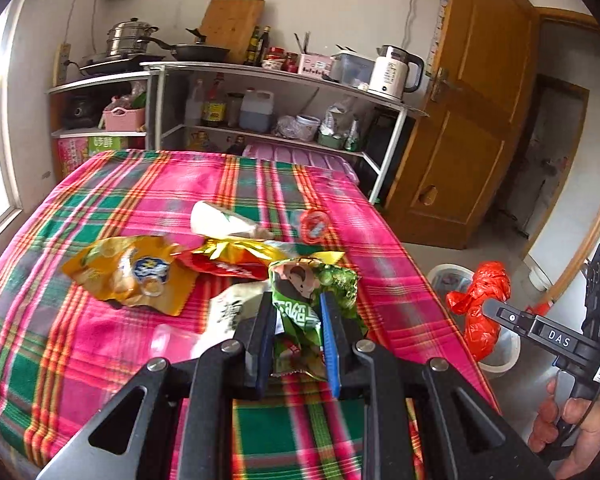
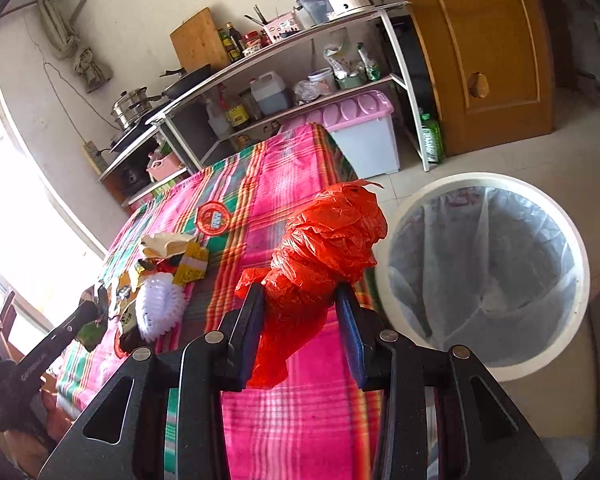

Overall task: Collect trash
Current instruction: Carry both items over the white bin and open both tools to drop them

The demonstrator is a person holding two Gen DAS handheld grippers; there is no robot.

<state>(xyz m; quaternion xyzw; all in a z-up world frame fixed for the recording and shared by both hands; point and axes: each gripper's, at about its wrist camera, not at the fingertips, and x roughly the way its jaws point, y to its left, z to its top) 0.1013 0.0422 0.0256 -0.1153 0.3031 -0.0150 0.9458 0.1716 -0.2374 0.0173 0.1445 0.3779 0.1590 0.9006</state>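
Clamped in the right gripper [image 2: 300,300] is a red bag [image 2: 324,256], just left of the bin [image 2: 580,280]. A green wrapper [image 1: 300,312] is pinched by the left gripper [image 1: 298,316] over the table [image 1: 100,208].

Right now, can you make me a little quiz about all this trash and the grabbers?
1. True or false: the left gripper pinches a crumpled green snack wrapper.
2. What does the right gripper hold?
A. crumpled red plastic bag
B. orange snack pouch
C. round red sticker
3. Fill in: the white lined trash bin stands on the ____ beside the plaid-covered table.

Key: 1 true; 2 A; 3 floor.
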